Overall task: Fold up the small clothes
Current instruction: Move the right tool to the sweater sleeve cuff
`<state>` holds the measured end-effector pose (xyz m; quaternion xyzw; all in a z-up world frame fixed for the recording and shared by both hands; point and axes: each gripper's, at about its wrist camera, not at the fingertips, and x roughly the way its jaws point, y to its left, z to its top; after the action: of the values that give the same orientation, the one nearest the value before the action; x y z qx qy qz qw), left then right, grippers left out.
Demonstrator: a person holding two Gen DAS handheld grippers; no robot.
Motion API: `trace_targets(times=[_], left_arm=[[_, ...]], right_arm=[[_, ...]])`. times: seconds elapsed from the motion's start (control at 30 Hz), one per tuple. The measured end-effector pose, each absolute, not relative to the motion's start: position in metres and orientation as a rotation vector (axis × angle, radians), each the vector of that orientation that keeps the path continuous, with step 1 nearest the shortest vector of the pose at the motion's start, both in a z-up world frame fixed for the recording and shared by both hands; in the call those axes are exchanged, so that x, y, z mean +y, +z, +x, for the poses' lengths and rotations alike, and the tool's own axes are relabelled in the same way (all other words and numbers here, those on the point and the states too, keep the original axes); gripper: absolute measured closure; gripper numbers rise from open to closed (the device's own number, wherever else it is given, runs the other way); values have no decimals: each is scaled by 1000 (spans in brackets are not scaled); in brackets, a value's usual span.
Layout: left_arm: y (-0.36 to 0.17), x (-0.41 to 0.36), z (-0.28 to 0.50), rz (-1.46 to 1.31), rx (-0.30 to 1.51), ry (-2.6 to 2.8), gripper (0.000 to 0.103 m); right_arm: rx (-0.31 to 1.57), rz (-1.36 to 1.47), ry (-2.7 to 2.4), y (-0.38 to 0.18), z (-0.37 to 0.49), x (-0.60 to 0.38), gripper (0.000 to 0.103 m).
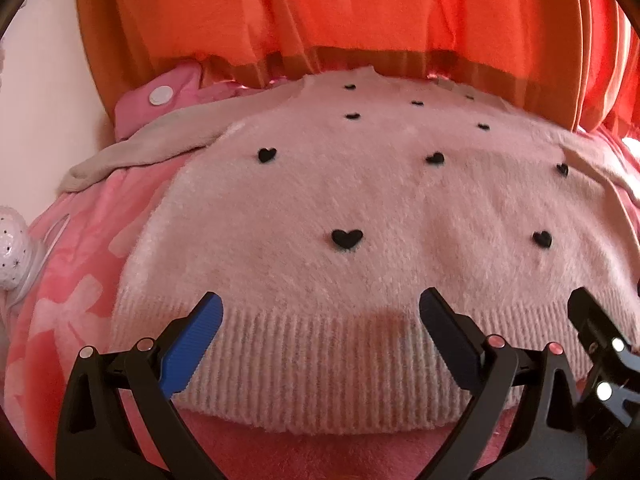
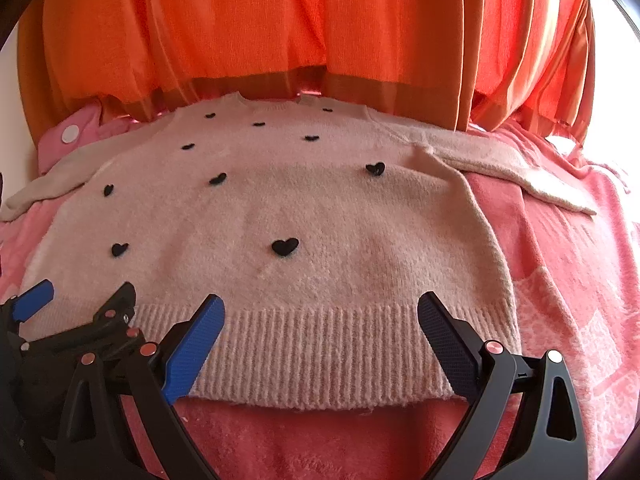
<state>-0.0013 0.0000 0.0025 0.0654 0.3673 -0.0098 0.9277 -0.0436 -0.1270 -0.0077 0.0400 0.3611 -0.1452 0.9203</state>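
A small pale pink fuzzy sweater (image 1: 360,208) with black hearts lies flat and spread out on a pink blanket (image 1: 72,280), ribbed hem nearest me, sleeves out to both sides. It also shows in the right wrist view (image 2: 280,216). My left gripper (image 1: 320,308) is open and empty, its blue-padded fingers just above the left half of the hem. My right gripper (image 2: 320,312) is open and empty above the right half of the hem. The right gripper's finger shows at the left wrist view's right edge (image 1: 592,320).
Orange curtains (image 2: 280,32) hang right behind the sweater's collar. A pink item with a white round snap (image 1: 160,94) lies at the back left. A white speckled object (image 1: 10,248) sits at the left edge. The blanket (image 2: 568,272) extends to the right.
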Motion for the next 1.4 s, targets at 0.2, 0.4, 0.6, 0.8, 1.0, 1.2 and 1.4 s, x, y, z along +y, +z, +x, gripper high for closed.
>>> trace_targets(times=[0.2,0.4,0.6,0.8,1.0,1.2,1.4], left_arm=[[2,-5,2,166,722,-32,8],[-2,-6,7,186,749,-32,7],[15,0,3,155,721,-58,7],[54,8,27,49,716,-135,7],[79,4,86,-82,703,-145,7],[66,-12,121,-91,737,-125,7],[45,-18,137,22,744,-79,7]], right_arm=[[722,34,-318,-4,-36,-122,15],[751,11,-295,-9,-34,-120,14],[723,117,-218,21,-34,-144,14],[613,192,-370,71,-20,-270,12],[673,402,-696,37,-14,-453,12],[728,646,-822,-12,-13,-556,13],[710,699,-806,-20,27,-562,77]])
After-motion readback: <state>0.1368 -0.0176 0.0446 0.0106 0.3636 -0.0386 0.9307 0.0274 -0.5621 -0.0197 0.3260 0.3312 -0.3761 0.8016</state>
